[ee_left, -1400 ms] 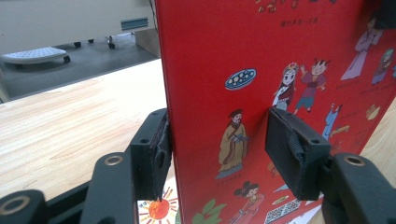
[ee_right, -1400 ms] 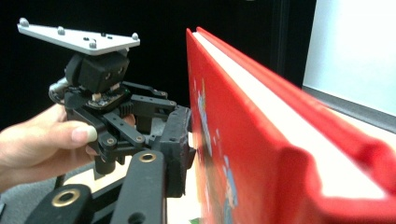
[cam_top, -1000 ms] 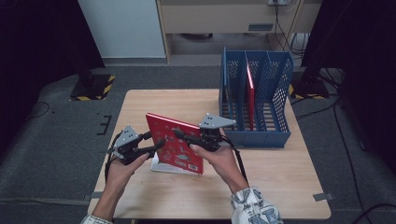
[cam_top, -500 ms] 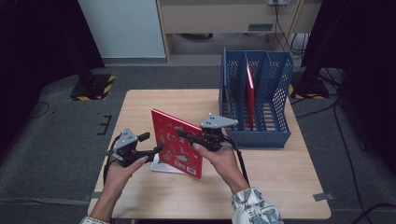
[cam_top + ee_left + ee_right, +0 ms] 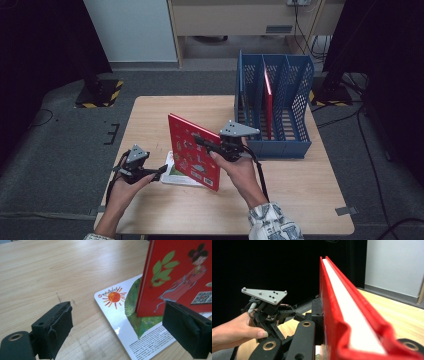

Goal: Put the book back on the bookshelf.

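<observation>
My right gripper [image 5: 204,142] is shut on the upper edge of a red picture book [image 5: 191,152], holding it upright with its lower corner over a flat white and green book [image 5: 175,176]. In the right gripper view the red book [image 5: 342,315] runs edge-on between the jaws. My left gripper [image 5: 160,170] stands open just left of both books, low over the table. Its jaws have just been opening and nothing is between its pads [image 5: 53,330]. The left gripper view has the red book [image 5: 180,275] standing on the flat book [image 5: 117,315] ahead.
A blue file rack [image 5: 295,85] stands at the table's back right with a red book [image 5: 268,102] upright in its middle slot. Bare wooden table [image 5: 150,115] lies to the left and behind the books. The left gripper [image 5: 284,315] sits close beside the held book.
The left gripper let go of the red book, opened, and sank down and leftward. The right gripper kept its hold and the book now stands steeper.
</observation>
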